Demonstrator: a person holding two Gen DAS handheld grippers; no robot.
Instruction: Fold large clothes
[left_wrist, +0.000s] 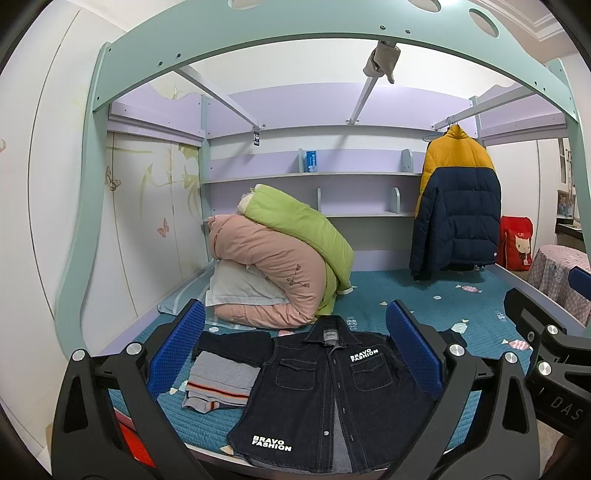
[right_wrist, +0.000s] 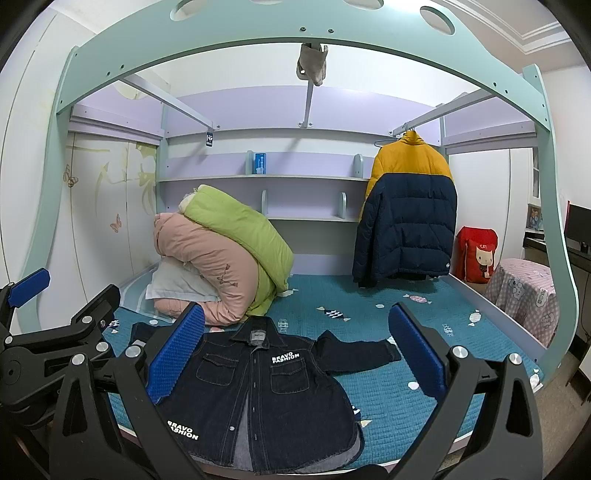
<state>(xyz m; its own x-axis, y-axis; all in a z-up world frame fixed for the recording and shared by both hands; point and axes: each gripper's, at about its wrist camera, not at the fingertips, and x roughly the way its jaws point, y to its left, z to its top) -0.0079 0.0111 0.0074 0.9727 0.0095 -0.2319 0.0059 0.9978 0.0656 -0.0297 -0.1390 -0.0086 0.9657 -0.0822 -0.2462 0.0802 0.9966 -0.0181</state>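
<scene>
Denim jacket flat on teal bedspread, front up, lying ahead between fingers of left gripper and right gripper; both spread wide, holding nothing.

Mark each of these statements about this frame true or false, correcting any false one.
1. The denim jacket lies spread face up on the teal bedspread. True.
2. The left claw is shut on the jacket's collar. False: both it and the right claw are open, holding nothing.
3. A yellow and navy puffer jacket hangs on a hanger at the back of the bed. True.
4. The folded grey garment sits on the jacket's chest. False: it lies on the bedspread beside the jacket, partly over one sleeve.
5. The green quilt rests on top of the pink quilt. True.
</scene>
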